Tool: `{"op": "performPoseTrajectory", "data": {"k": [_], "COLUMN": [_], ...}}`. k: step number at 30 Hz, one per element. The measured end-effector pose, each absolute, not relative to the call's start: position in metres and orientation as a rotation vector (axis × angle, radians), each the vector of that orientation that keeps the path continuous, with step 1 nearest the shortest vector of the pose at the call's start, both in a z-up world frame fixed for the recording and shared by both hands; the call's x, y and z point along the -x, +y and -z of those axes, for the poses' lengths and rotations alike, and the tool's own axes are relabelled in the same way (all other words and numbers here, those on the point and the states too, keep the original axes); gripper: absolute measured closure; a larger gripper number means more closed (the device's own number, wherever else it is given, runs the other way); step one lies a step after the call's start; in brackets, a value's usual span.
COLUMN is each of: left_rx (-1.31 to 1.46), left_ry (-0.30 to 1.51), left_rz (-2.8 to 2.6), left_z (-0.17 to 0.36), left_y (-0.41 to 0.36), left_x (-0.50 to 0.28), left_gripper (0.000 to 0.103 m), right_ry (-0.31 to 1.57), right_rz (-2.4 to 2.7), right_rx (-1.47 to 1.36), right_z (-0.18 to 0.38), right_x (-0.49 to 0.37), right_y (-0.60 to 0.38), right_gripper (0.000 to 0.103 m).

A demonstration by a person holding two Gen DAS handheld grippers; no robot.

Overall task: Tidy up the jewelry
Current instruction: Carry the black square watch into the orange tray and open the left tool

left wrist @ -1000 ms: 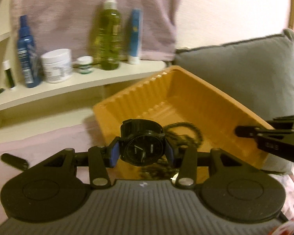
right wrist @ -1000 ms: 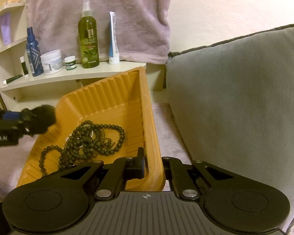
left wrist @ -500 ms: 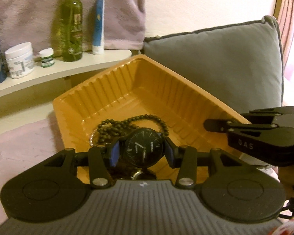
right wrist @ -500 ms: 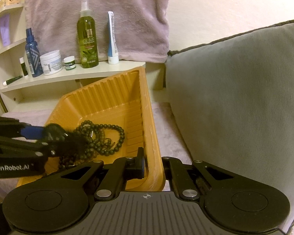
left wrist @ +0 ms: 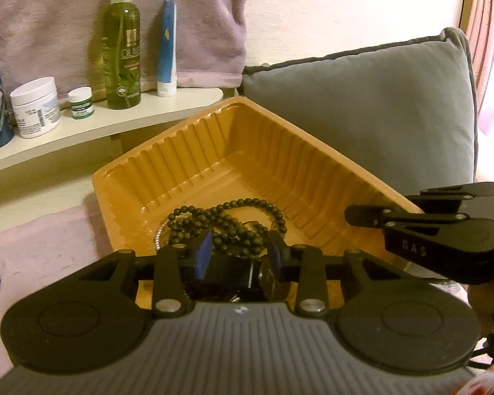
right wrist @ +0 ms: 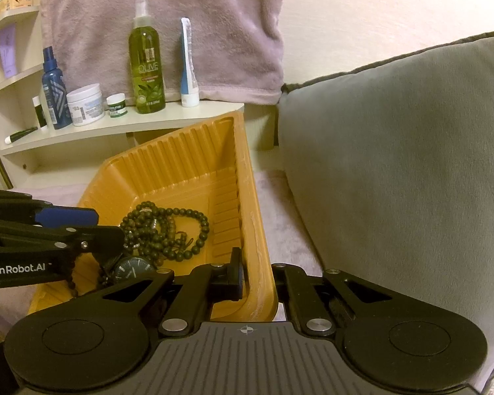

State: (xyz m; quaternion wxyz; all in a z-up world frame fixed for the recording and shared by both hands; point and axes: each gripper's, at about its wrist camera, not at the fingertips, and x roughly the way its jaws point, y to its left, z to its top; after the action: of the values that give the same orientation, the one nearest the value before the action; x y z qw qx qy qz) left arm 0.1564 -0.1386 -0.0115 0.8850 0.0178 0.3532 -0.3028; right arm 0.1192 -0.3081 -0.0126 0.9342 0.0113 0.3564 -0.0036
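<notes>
Watch: black watch is lying inside the orange tray, near its front edge, dial facing up, just beside the bead string; in the left wrist view it is showing low between the left fingers, and I cannot tell if the pads are still pressing on it.
Beads: long string of dark round beads is lying in loops on the tray floor, touching the watch.
Tray: orange ribbed plastic tray is sitting on a pink cover, its far corner pointing toward the shelf, one side resting near the grey cushion.
Left gripper: it is reaching down into the tray over the jewelry; its fingers, with blue pads, are closing now, with the watch between them.
Right gripper: its fingers are clamped together on the tray's right rim, one inside the wall and one outside.
Cushion: grey cushion is standing upright to the right of the tray.
Shelf: pale shelf behind the tray is carrying a green spray bottle, a blue tube, a white jar and a blue bottle.
Towel: mauve towel is hanging behind the bottles.
</notes>
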Motion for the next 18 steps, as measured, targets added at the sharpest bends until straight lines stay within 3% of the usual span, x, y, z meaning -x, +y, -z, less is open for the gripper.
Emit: {"op": "performPoseTrajectory", "data": {"k": [18], "left_rx": [-0.002], "left_ry": [0.731], "left_rz": [0.295], "left_z": [0.033], "left_y": [-0.027], "left_x": [-0.166], "left_gripper": [0.07], "right_ry": [0.736], "right_rz": [0.004], "right_rx": [-0.007], "right_z": [0.015], "right_x": [-0.12], "right_y": [-0.31], "right_gripper": [0.097]}}
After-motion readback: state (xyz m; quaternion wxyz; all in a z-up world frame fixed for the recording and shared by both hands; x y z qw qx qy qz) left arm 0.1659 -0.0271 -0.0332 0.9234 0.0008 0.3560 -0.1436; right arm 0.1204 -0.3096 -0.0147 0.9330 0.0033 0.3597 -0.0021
